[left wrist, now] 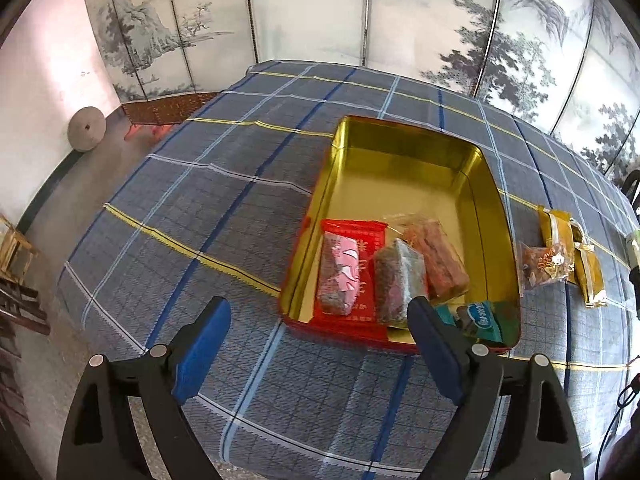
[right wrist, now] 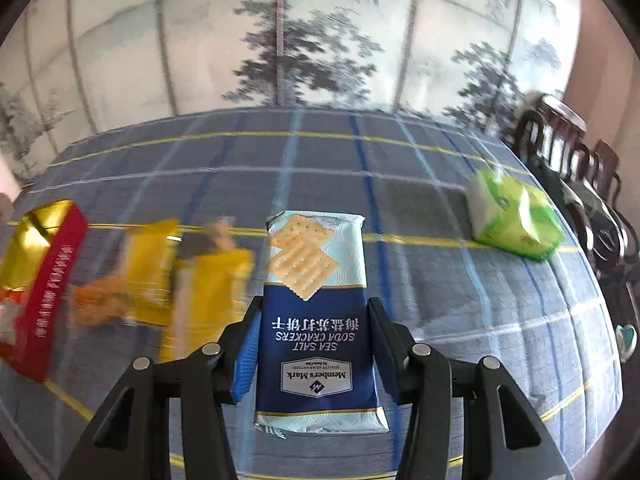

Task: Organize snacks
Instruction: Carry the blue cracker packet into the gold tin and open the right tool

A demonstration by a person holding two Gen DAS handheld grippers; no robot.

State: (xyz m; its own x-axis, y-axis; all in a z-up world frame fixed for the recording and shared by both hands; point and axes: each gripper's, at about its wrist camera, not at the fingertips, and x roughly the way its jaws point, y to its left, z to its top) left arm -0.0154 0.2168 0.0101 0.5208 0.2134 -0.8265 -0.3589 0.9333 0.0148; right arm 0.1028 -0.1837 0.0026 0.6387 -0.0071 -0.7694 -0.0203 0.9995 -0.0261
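Left gripper (left wrist: 318,316): blue pads wide apart, nothing between them, above the checked blue tablecloth (left wrist: 192,216).
Right gripper (right wrist: 314,320): clamped on the blue-and-white soda cracker packet (right wrist: 316,312), lifted off the cloth.
Gold rectangular tin (left wrist: 400,160): holds several wrapped snacks at its near end.
Yellow packets (left wrist: 560,232): just beside the tin.
Green packet (right wrist: 514,216): well apart, right.

A blue-grey plaid tablecloth (left wrist: 248,216) with yellow and blue stripes covers the table. Behind it stands a folding screen (left wrist: 312,8) painted with ink trees and hills. A round stone disc (left wrist: 86,129) leans against the pale wall at floor level. Wooden furniture (left wrist: 14,248) sits at the left edge. Dark carved chairs (right wrist: 576,168) stand beside the table's right side.
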